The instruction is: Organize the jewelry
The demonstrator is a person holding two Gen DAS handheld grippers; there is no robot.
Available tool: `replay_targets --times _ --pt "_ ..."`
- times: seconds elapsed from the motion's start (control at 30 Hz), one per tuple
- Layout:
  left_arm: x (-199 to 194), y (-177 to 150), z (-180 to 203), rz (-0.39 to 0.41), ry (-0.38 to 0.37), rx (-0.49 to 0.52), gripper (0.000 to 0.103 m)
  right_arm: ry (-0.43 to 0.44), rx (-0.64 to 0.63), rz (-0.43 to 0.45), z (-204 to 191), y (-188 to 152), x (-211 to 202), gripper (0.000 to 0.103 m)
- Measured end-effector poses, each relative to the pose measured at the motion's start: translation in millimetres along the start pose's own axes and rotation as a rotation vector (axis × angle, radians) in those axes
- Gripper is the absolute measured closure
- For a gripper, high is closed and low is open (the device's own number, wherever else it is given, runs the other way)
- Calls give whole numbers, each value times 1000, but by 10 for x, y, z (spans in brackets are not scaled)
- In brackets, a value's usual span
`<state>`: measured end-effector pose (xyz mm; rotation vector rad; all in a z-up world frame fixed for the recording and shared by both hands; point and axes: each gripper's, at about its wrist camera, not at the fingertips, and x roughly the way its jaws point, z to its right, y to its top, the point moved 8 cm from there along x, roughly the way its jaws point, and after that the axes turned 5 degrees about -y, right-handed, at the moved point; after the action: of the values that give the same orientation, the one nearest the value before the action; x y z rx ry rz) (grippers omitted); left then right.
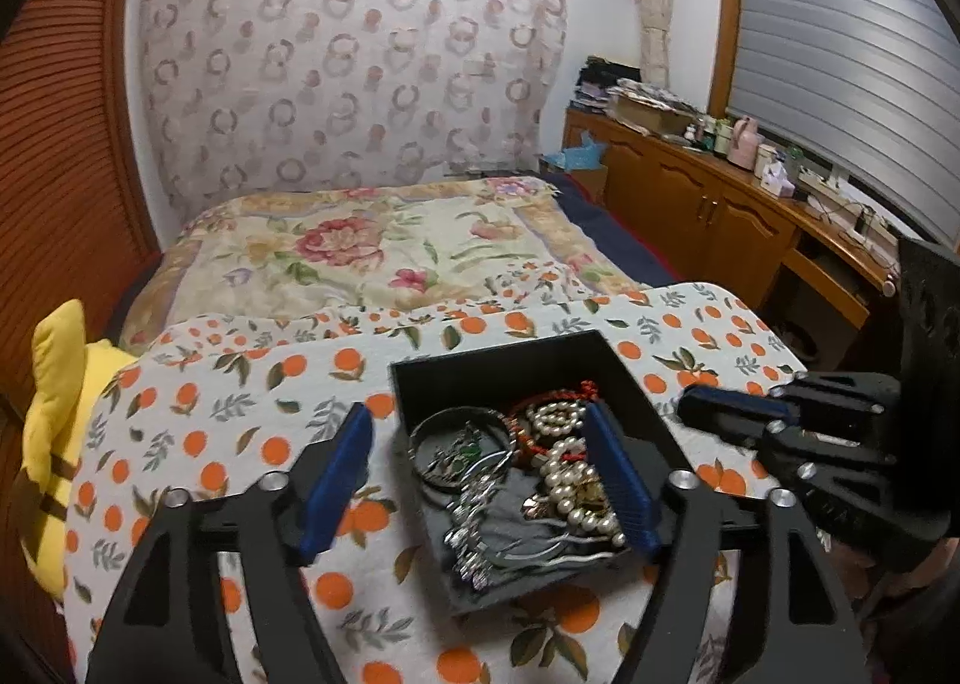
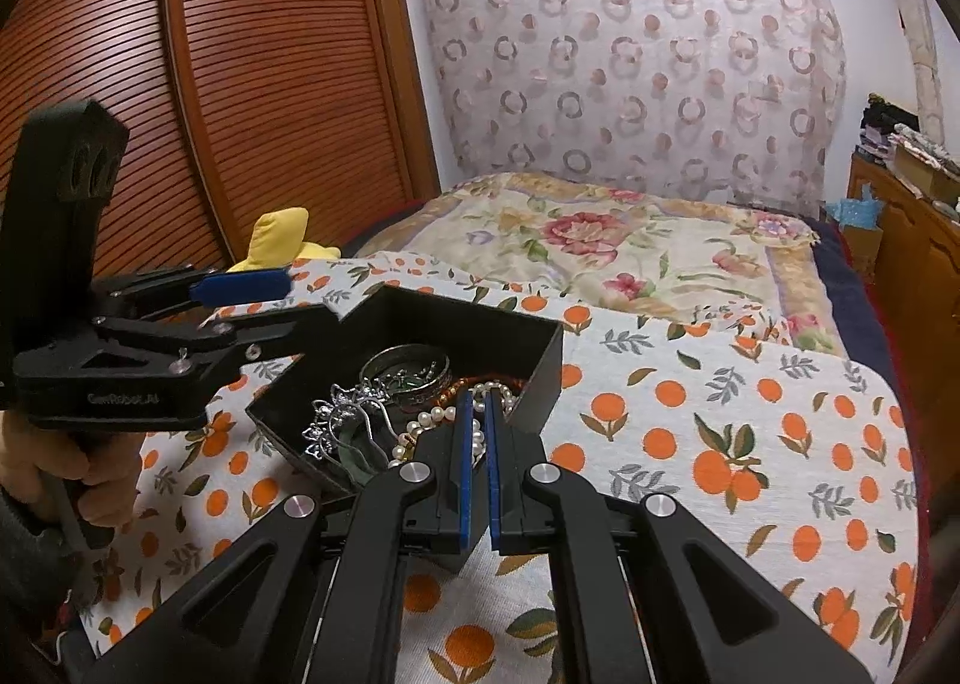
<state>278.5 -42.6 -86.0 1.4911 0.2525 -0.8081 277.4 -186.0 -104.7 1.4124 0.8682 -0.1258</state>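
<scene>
A black open box (image 1: 498, 366) (image 2: 540, 366) sits on the orange-print cloth and holds tangled jewelry. Inside are a pearl string (image 1: 564, 462) (image 2: 432, 417), a silver bangle (image 1: 456, 420) (image 2: 408, 360), a silver leaf-shaped hair ornament (image 1: 474, 528) (image 2: 342, 414) and red beads (image 1: 585, 387). My left gripper (image 1: 477, 411) (image 2: 282, 303) stands open above the box with nothing between its blue pads; one finger is outside the left wall, the other over the pearls. My right gripper (image 2: 478, 396) (image 1: 690, 402) is shut, its tips at the box's right edge by the pearls, with nothing seen between them.
The box stands on a board covered by the orange-print cloth (image 1: 240, 402) (image 2: 750, 444), laid over a bed with a floral blanket (image 1: 372, 246). A yellow plush toy (image 1: 57, 384) lies at the left. Wooden cabinets (image 1: 708, 192) run along the right wall. A hand (image 2: 78, 462) holds the left gripper.
</scene>
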Motion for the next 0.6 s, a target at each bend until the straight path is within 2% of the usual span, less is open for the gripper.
replay_targets --times 0.23,0.33,0.43,0.47,0.5,0.6 --pt "-250 -139 -102 12 42 -13 28 -14 5 19 -18 -39 -188 98" --pt "-380 -235 -139 22 63 -22 19 -19 0 17 -57 -89 -254 98" --pt "-463 -333 -170 27 68 -34 19 -27 1 17 -92 -163 -355 98" --pt "-498 -379 -188 27 71 -43 18 -32 7 18 -96 -192 -393 95" --pt "-525 -410 -196 28 74 -50 17 -36 17 21 -94 -216 -427 84" --pt "-622 -492 -210 42 91 -65 13 -78 49 40 -80 -295 -554 61"
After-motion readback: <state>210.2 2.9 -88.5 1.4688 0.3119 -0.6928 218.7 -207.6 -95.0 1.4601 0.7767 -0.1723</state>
